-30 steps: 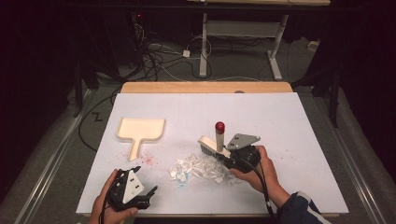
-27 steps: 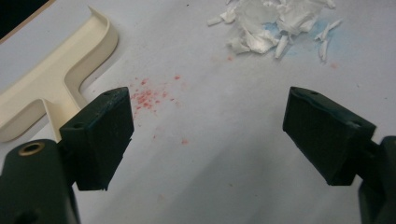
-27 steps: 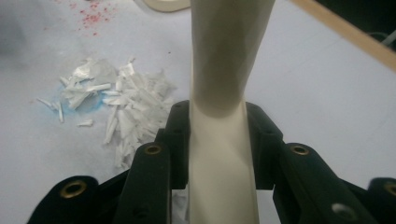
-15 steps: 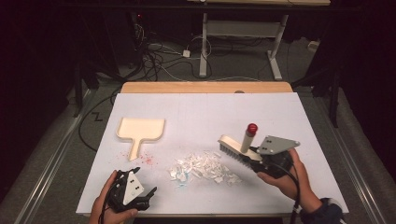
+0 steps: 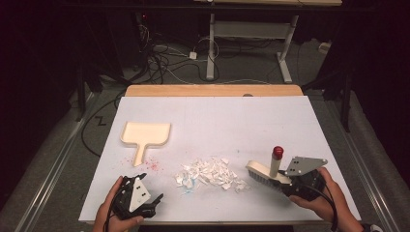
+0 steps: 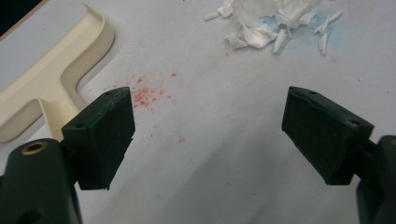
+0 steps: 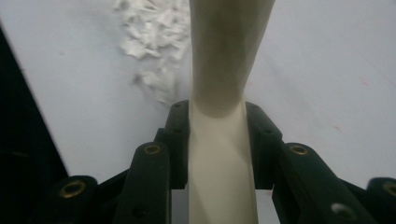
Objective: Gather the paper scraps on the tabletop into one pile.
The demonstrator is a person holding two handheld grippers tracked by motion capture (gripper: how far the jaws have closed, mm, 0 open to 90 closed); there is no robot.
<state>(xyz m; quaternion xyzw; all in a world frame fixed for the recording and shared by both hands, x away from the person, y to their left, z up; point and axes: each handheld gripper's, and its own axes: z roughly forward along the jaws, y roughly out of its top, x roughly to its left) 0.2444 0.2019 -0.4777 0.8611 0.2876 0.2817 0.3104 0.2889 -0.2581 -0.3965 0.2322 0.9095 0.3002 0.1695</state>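
A cream dustpan (image 5: 145, 135) lies flat at the left of the white table sheet (image 5: 232, 121), its handle pointing toward me. Several white paper scraps (image 5: 210, 175) form a pile in the near middle. To the right of the pile, my right gripper (image 5: 284, 182) is shut on a cream hand brush (image 5: 261, 171) with a red-capped knob (image 5: 277, 152). In the right gripper view the brush's cream handle (image 7: 224, 70) runs between the jaws of my right gripper (image 7: 219, 140), with the scraps (image 7: 149, 42) beyond. My left gripper (image 5: 151, 187) rests open near the front left; it (image 6: 210, 135) faces the dustpan (image 6: 51, 88) and scraps (image 6: 266, 23).
Red specks (image 6: 149, 91) dot the sheet beside the dustpan handle. A wooden strip (image 5: 212, 90) borders the table's far edge. Beyond it are floor cables (image 5: 164, 58) and a desk frame (image 5: 251, 34). The sheet's front edge runs close to both hands.
My right gripper has carried the brush to the right, away from the scrap pile. The left gripper has stayed where it was.
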